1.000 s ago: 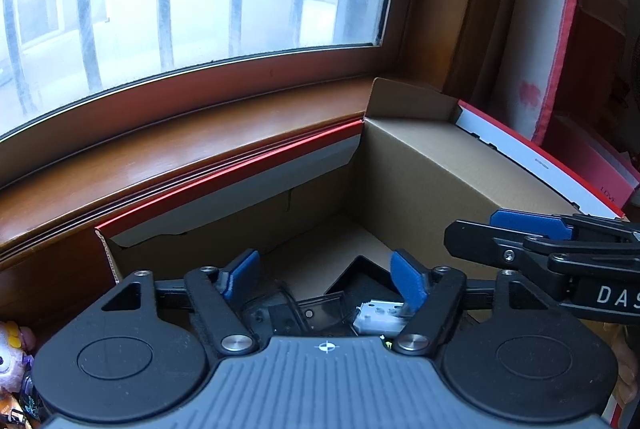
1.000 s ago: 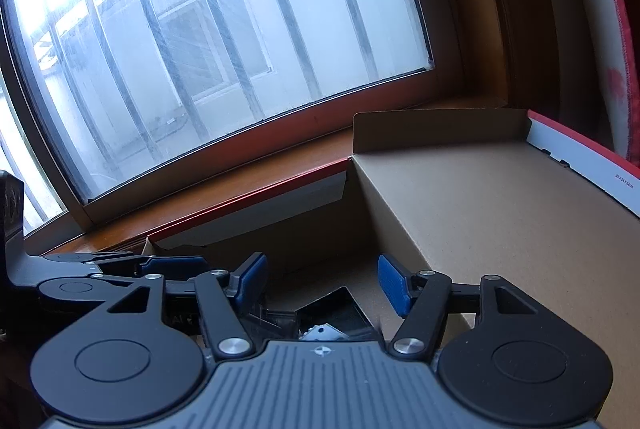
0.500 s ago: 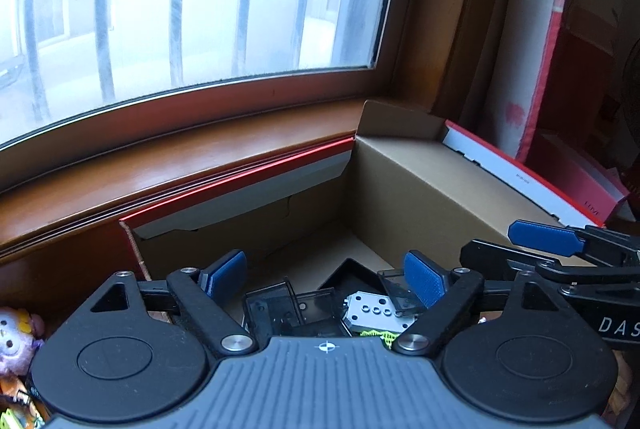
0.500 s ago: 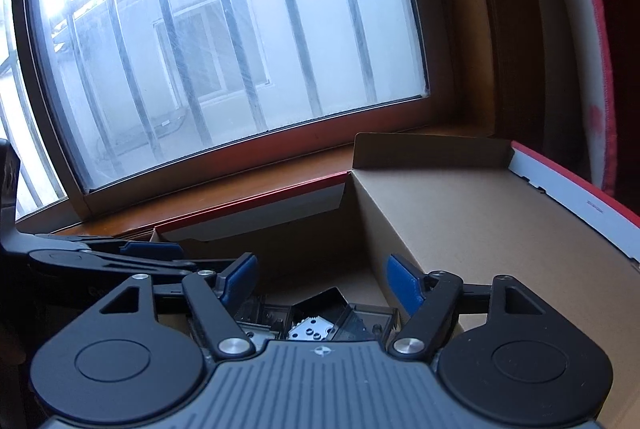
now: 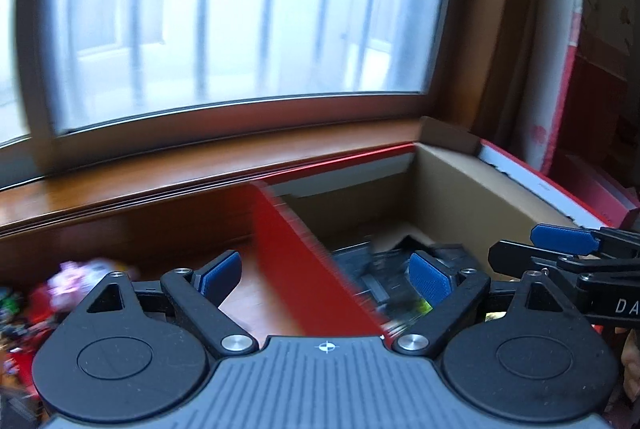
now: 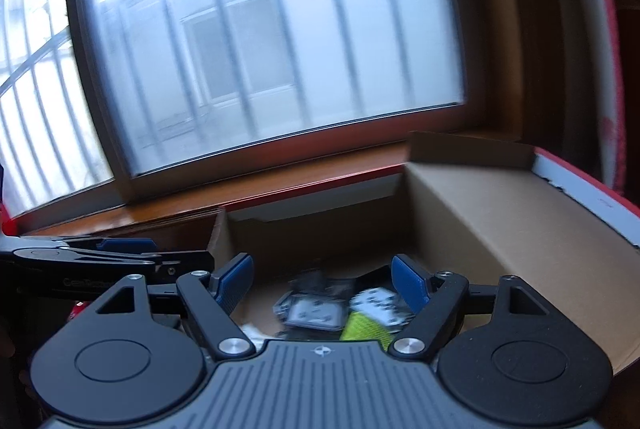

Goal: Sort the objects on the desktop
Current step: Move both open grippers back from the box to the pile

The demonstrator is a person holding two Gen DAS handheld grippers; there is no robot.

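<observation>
An open cardboard box (image 5: 452,189) with red outer walls stands under the window. It also shows in the right wrist view (image 6: 500,213). Inside lie several dark plastic cases (image 6: 316,309), a white perforated piece (image 6: 380,303) and a yellow-green item (image 6: 366,329). My left gripper (image 5: 326,277) is open and empty above the box's left red wall (image 5: 304,277). My right gripper (image 6: 324,283) is open and empty above the box's contents. Each gripper shows at the edge of the other's view. Both views are blurred.
A wooden window sill (image 5: 168,165) runs behind the box below a barred window (image 5: 240,9). A heap of small colourful toys (image 5: 60,289) lies to the left of the box. A curtain (image 5: 556,69) and red boxes (image 5: 600,185) stand at the right.
Both grippers have pulled back and up from inside the box and swung left. The left gripper now looks over the box's left wall. Both stay open and empty.
</observation>
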